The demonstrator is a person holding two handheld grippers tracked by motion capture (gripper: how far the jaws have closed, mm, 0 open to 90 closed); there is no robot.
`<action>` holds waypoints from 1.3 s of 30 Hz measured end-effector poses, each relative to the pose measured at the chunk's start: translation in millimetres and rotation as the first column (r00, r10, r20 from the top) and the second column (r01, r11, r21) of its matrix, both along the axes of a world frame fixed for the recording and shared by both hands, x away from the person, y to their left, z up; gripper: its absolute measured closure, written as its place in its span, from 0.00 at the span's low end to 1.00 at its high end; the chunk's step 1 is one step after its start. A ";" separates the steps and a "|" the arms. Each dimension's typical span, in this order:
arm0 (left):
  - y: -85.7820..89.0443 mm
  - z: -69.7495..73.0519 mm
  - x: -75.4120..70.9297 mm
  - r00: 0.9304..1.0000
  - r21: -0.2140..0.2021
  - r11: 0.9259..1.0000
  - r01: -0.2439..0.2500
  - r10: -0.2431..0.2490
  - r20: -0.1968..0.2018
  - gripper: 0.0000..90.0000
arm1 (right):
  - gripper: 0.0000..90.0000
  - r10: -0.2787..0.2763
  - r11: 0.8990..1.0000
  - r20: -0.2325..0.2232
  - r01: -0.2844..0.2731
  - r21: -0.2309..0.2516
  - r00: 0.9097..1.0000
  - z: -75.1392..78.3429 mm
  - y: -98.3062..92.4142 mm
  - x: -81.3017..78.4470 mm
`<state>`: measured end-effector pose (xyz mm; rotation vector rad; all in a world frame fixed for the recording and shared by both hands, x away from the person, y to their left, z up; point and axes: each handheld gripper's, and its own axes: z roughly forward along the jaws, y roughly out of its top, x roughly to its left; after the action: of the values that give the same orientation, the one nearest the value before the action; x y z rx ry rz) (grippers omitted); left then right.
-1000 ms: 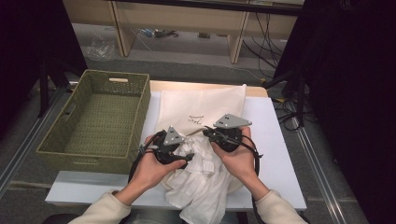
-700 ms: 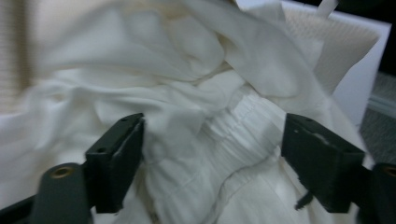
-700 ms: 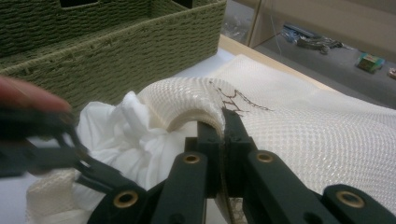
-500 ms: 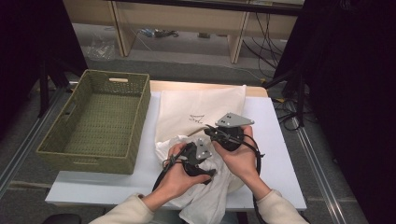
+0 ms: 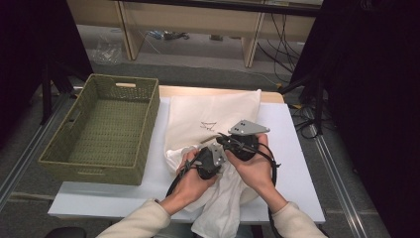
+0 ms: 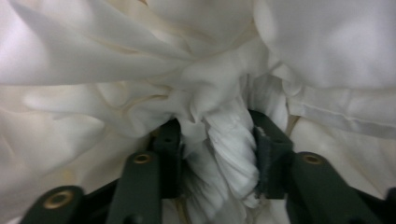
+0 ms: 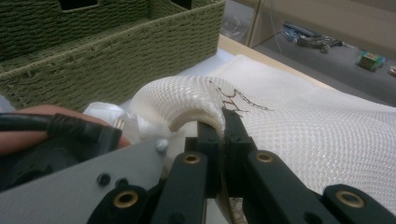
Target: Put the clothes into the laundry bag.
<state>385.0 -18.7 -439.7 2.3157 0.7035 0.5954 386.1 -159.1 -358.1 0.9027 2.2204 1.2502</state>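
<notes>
White garment (image 6: 219,140): bunched, gripped by left gripper (image 6: 217,154), jaws just closing. Mesh laundry bag (image 7: 299,135): edge pinched by clenched right gripper (image 7: 223,135). Wicker basket (image 5: 106,171) alongside.

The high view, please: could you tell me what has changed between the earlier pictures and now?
The left gripper moved right, towards the right gripper, and lower. Its jaws have just been closing, and bunched white cloth now sits between them. The right gripper stayed put, shut on the edge of the cream mesh bag. The green woven basket did not move.
</notes>
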 end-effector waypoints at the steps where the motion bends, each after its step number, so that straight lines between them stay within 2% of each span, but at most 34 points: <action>1: 1.8 2.1 1.3 1.000 0.000 1.000 -0.009 0.009 0.008 0.72 | 0.99 -0.009 1.000 -0.006 0.009 0.003 1.000 0.5 -0.3 -0.8; 6: 13.9 14.4 12.5 0.998 -0.060 0.997 -0.047 0.048 0.027 0.75 | 0.99 -0.006 0.999 -0.008 0.006 0.033 1.000 4.6 0.1 -3.3; 8: 18.0 20.3 14.5 0.997 -0.038 0.998 -0.052 0.053 0.048 0.75 | 0.99 0.001 1.000 0.006 -0.001 0.027 1.000 5.0 0.4 -3.6; 10: 20.4 20.7 18.2 0.997 -0.057 0.997 -0.057 0.060 0.046 0.74 | 0.99 -0.006 1.000 0.020 0.005 0.023 1.000 3.6 0.7 -3.4; 11: 20.9 18.6 20.3 0.998 -0.058 0.997 -0.057 0.059 0.036 0.74 | 0.99 0.010 1.000 0.007 -0.011 0.027 1.000 2.5 1.4 -2.2; 12: 20.2 14.2 22.1 0.998 -0.061 0.997 -0.056 0.058 0.025 0.73 | 0.99 0.001 1.000 0.002 -0.001 0.018 1.000 1.9 1.1 -2.2; 15: 19.5 2.3 24.0 0.998 -0.088 0.995 -0.050 0.053 0.030 0.65 | 0.99 0.006 1.000 -0.012 -0.006 0.010 1.000 -4.5 2.4 -0.1; 16: 21.0 3.4 22.5 0.999 -0.084 0.995 -0.045 0.047 0.016 0.61 | 0.99 0.000 1.000 -0.025 0.000 0.011 1.000 -6.4 2.8 0.2; 18: 23.6 4.5 17.9 1.000 -0.136 0.991 -0.017 0.016 -0.008 0.47 | 0.99 0.007 1.000 -0.023 -0.007 0.004 1.000 -8.0 1.8 1.5; 19: 25.5 7.5 12.7 1.000 -0.160 0.987 -0.016 0.014 -0.013 0.42 | 0.99 -0.002 1.000 -0.023 0.002 0.020 1.000 -8.0 2.2 2.1; 20: 29.5 12.6 7.4 1.000 -0.149 0.989 0.005 -0.007 -0.013 0.38 | 0.99 -0.004 1.000 -0.022 0.004 0.008 1.000 -6.3 0.2 2.0; 22: 38.4 24.0 -4.2 1.000 -0.163 0.986 0.020 -0.019 0.005 0.34 | 0.99 -0.010 1.000 -0.018 0.010 0.012 1.000 -4.4 -2.6 2.6; 23: 44.2 30.6 -8.8 1.000 -0.149 0.989 0.020 -0.017 0.022 0.31 | 0.99 -0.007 1.000 -0.016 0.008 0.013 1.000 -3.9 -3.9 3.4; 25: 56.0 40.9 -13.6 0.999 -0.156 0.988 0.006 0.001 0.047 0.29 | 0.99 -0.023 1.000 0.009 0.023 0.012 1.000 -3.2 -5.7 4.8; 26: 63.3 45.5 -12.9 0.998 -0.131 0.991 -0.006 0.014 0.058 0.28 | 0.99 -0.013 1.000 -0.017 0.013 0.027 1.000 -3.4 -4.7 4.2; 27: 69.7 46.8 -10.9 0.998 -0.114 0.993 -0.023 0.029 0.056 0.26 | 0.99 -0.005 1.000 0.009 0.005 0.018 1.000 -3.5 -4.9 5.3; 28: 74.9 45.8 -7.4 0.998 -0.101 0.994 -0.040 0.046 0.050 0.24 | 0.99 -0.010 1.000 -0.011 0.011 0.017 1.000 -3.0 -4.0 3.8; 30: 81.6 38.5 1.8 0.997 -0.085 0.994 -0.076 0.077 0.008 0.22 | 0.99 -0.010 1.000 -0.011 0.010 0.018 1.000 -3.6 -2.4 3.4; 31: 83.6 33.6 6.1 0.996 -0.060 0.994 -0.092 0.091 -0.021 0.20 | 0.99 -0.003 1.000 -0.008 0.003 0.004 1.000 -3.4 -2.2 3.4; 32: 84.8 28.1 9.9 0.994 -0.040 0.994 -0.104 0.103 -0.033 0.19 | 0.99 -0.017 1.000 0.000 0.017 0.011 1.000 -4.0 -1.4 2.8; 34: 86.3 17.5 15.8 0.990 -0.028 0.991 -0.129 0.127 -0.068 0.20 | 0.99 -0.011 1.000 -0.008 0.011 0.004 1.000 -3.4 -2.7 3.1; 35: 87.1 14.7 17.3 0.991 -0.019 0.994 -0.107 0.105 -0.087 0.25 | 0.99 -0.012 1.000 -0.017 0.012 0.007 1.000 -3.6 -2.8 3.1; 36: 87.0 13.5 17.3 0.991 -0.018 0.996 -0.082 0.080 -0.104 0.35 | 0.99 -0.010 1.000 -0.015 0.011 0.006 1.000 -4.4 -2.9 3.8; 39: 84.4 16.5 13.5 0.992 0.007 0.997 -0.077 0.077 -0.103 0.62 | 0.99 -0.011 1.000 -0.032 0.011 0.008 0.999 -5.8 -2.0 3.4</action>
<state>398.5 65.7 -423.2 2.3446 0.8444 0.5141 389.6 -161.1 -364.0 0.9425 2.2333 1.2490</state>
